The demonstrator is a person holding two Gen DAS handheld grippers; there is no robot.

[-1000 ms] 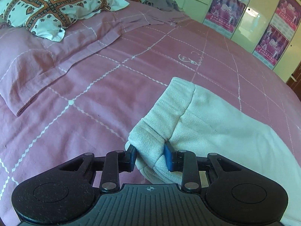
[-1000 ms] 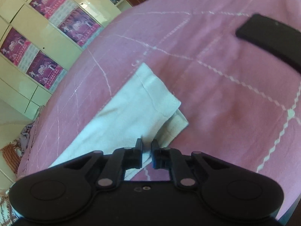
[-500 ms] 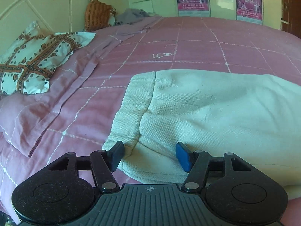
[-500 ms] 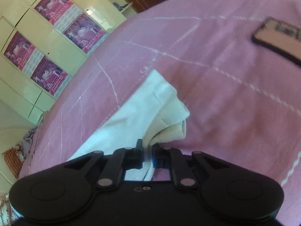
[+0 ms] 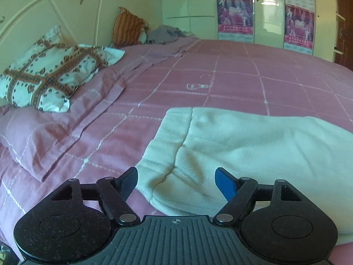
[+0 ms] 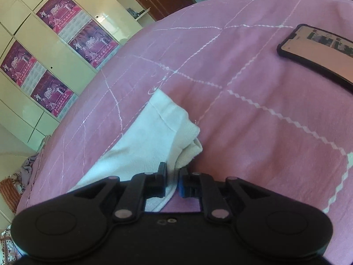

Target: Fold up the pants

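Note:
Cream pants (image 5: pixel 253 145) lie folded on the pink bedspread (image 5: pixel 220 77). Their hemmed corner sits just in front of my left gripper (image 5: pixel 176 173). Its jaws are opening and stand wide on either side of the corner, and the pads do not touch the cloth. In the right wrist view the other end of the pants (image 6: pixel 150 137) is bunched in layers. My right gripper (image 6: pixel 173 172) has a fold of that cloth pinched in a narrow gap, and its jaws are starting to open.
A phone (image 6: pixel 320 50) with a lit screen lies on the bedspread to the right of the pants. A patterned pillow (image 5: pixel 48 77) and a pink pillow (image 5: pixel 44 141) lie at the left by the headboard. A wardrobe with posters (image 5: pixel 264 11) stands beyond the bed.
My left gripper has let go of the pants' corner, spread its jaws wide and rolled level. In the right wrist view the end of the pants has bunched up nearer the fingers.

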